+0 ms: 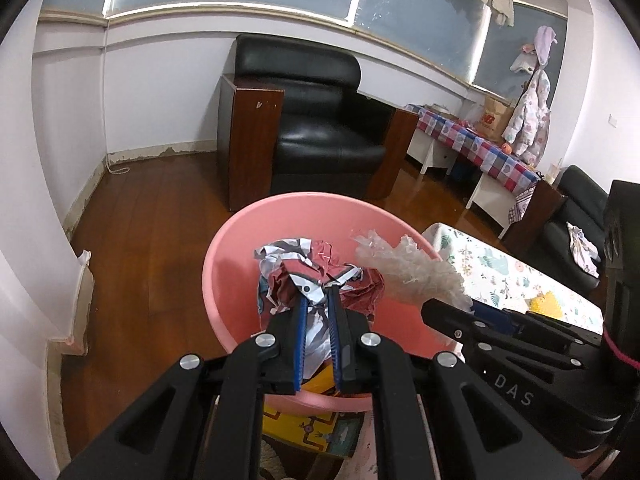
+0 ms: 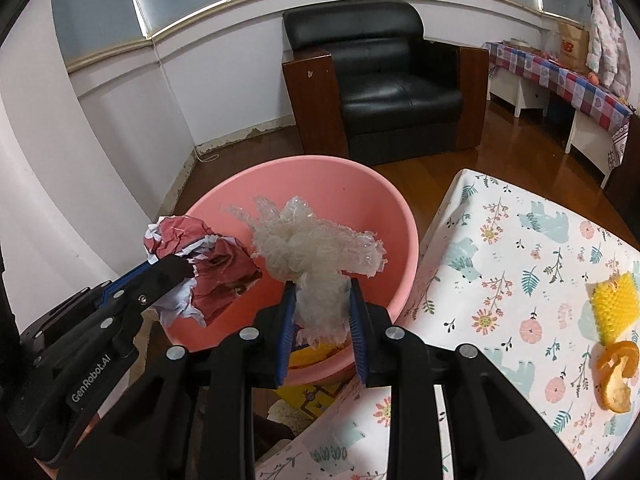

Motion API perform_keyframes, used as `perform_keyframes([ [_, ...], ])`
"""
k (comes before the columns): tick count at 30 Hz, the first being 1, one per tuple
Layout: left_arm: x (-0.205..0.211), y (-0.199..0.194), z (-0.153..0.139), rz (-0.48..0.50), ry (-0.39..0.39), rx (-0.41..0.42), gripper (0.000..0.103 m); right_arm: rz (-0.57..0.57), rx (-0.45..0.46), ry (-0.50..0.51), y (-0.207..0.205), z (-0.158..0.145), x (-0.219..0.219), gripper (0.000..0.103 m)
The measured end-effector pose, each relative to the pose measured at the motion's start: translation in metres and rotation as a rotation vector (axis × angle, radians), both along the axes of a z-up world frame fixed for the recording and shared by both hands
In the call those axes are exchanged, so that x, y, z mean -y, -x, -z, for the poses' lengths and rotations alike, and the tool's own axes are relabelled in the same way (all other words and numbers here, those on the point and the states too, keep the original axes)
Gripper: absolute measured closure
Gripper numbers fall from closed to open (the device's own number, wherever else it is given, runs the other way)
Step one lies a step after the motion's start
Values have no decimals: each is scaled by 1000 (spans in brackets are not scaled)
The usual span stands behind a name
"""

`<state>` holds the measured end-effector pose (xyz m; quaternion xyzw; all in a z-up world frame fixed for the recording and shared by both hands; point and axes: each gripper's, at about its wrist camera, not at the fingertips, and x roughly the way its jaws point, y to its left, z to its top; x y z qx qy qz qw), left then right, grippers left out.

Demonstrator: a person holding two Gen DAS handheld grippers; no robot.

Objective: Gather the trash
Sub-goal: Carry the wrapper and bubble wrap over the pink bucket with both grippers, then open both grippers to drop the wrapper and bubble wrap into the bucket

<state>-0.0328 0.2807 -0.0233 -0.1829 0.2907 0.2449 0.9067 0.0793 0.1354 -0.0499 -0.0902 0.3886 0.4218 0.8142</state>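
Holding crumpled paper (image 1: 316,276) in left gripper (image 1: 318,300), plastic wrap (image 2: 316,252) in right gripper (image 2: 322,292), both directly above pink basin (image 2: 360,184).

left wrist: close, looks down its fingers into pink basin (image 1: 224,264) | right wrist: same, from the right | shared: basin, black armchair (image 1: 320,120)

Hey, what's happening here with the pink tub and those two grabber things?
A person is collecting trash with two handheld grippers. The left gripper clamps a crumpled red-and-white paper, the right gripper a wad of clear plastic wrap. Both are held over the pink basin. Orange peel remains on the floral tablecloth.
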Motion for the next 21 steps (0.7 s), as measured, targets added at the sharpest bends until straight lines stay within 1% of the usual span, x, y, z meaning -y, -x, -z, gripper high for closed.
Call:
perform_keyframes([
  [3,-1,-6,3,2,4,-8,93,5,0,9,-3,4,-3,77],
  [6,1,-6,5,1,6,-13,92,6,-18,-2,-5,6,-4,76],
  [8,1,-7,6,3,6,-17,85,9,-24,-12,-6,6,-3,74],
  [10,2,-6,6,-1,4,-16,74,15,-28,-27,-8,6,-2,70],
  [11,2,-6,6,-2,5,-14,72,15,-30,-31,-9,6,-2,68],
  [12,1,-6,6,-3,5,-13,71,15,-32,-36,-9,6,-1,66],
  [15,2,-4,6,-11,10,-12,70,17,-36,-42,-9,6,1,64],
  [21,4,1,2,-15,16,-2,69,17,-24,-50,-6,1,9,64],
])
